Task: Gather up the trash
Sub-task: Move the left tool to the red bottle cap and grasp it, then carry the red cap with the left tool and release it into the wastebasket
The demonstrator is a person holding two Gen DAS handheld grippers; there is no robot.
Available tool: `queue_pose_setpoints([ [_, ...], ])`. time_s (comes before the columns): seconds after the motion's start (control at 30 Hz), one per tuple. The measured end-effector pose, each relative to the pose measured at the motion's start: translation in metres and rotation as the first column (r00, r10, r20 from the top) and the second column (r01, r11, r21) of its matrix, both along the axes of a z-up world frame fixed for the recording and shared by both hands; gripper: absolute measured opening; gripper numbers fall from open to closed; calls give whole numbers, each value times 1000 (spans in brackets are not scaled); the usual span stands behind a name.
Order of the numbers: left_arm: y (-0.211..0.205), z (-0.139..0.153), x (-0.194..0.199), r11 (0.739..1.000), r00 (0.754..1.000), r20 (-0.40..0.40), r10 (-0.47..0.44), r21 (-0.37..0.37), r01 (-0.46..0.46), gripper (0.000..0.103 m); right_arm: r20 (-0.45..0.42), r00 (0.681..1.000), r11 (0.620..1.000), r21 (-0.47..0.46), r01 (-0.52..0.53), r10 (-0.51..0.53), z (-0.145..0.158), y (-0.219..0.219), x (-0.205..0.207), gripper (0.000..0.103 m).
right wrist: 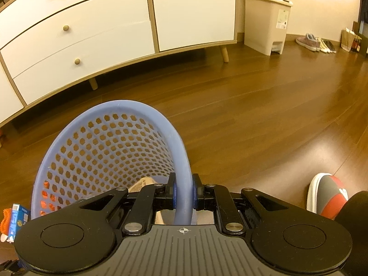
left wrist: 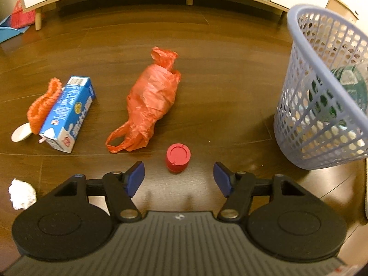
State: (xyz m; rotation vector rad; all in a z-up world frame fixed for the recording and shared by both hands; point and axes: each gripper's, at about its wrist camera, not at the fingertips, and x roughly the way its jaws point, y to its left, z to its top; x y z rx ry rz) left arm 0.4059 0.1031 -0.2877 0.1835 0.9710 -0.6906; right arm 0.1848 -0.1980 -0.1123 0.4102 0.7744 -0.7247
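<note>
Directly ahead of the left gripper [left wrist: 179, 177], on the wooden floor [left wrist: 230, 80], stands the red cap [left wrist: 177, 157], a short round container or lid with its flat face up; it sits just beyond the fingertips and close to the centre line between them, slightly toward the left finger. The jaws stand wide apart and hold nothing, and the gap is wider than the cap, so a short forward and downward advance would probably bring the pads to either side of it. Being round, the cap has no long axis to align with. Beyond it lies the crumpled orange plastic bag [left wrist: 150, 102], long axis running away from the gripper and leaning right, handle loop at the near end. Farther left lies the blue carton [left wrist: 69, 112] on its side, touching an orange knitted item [left wrist: 42, 105] and a white spoon-like object [left wrist: 20, 133] that is partly covered. A white paper wad [left wrist: 21, 193] lies at the near left. The lavender mesh basket [left wrist: 322, 105] stands to the right, well apart from the cap, with green material inside that cannot be identified. The right gripper [right wrist: 183, 192] is clamped on the basket rim [right wrist: 184, 172], so the left one is the free and nearer tool. The basket floor is mostly hidden in the right wrist view, and a slipper-clad foot [right wrist: 326, 193] is cut off at the right edge.
</note>
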Motion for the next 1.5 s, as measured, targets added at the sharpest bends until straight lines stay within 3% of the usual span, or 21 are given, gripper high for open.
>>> queue_pose_setpoints([
  [0.33,-16,-28,14,1000,1000,-11,-6,31,6,54,-1,1000,1000,-23,-4,4,-1,0,2,9],
  [0.67,-29,-37,23,999,1000,-10,-10,36,10,49,9,1000,1000,-19,-12,12,0,-3,3,9],
  [0.8,-35,-41,26,999,1000,-20,-12,40,13,43,9,1000,1000,-20,-13,13,0,-3,3,9],
  [0.9,-37,-44,29,999,999,-32,-8,45,10,27,9,1000,1000,-22,-14,14,0,-3,3,9],
  [0.93,-36,-44,30,999,999,-36,-2,41,4,26,9,1000,1000,-20,-14,14,0,-3,3,9],
  [1.2,-13,-19,25,1000,1000,-11,17,0,-17,26,11,1000,1000,-16,-20,20,0,-3,3,9],
  [1.5,13,34,14,997,998,36,44,-62,-41,26,13,999,999,-19,-30,30,0,-2,2,9],
])
